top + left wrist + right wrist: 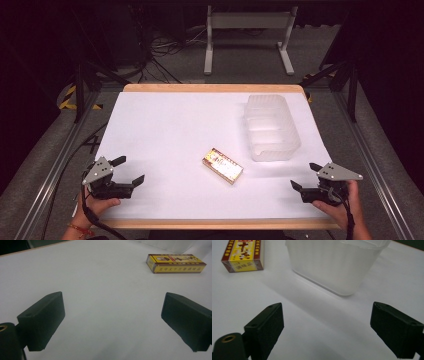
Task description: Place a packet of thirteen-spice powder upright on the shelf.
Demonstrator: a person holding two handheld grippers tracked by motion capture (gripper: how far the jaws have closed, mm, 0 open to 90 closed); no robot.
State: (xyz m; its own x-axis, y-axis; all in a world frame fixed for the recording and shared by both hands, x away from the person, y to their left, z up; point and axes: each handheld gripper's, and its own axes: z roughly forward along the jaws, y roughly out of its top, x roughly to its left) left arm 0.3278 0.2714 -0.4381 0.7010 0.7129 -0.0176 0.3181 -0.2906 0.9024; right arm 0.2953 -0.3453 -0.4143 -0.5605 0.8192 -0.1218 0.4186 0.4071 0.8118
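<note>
- High view: the table [165, 120], covered in white, is seen bearing two things, and both are judged untouched, so the work appears to be at its very start.
- The translucent plastic container [272, 127] is seen standing upright on the right half of the table, towards the far edge; nothing can be made out inside it.
- The small yellow-and-red box [223, 165] is seen lying flat near the middle of the table, just beside the container's near left corner but apart from it, and well apart from both grippers.
- The left gripper [131, 171] is held low at the near left corner, jaws spread wide with nothing between them; in the left gripper view the box [175, 263] is seen ahead and to the right.
- The right gripper [305, 177] is held at the near right corner, jaws likewise spread and empty; the container [334, 265] is faced.
- Reaching, grasping and, presumably, placing the box in the container are all judged left to do.
</note>
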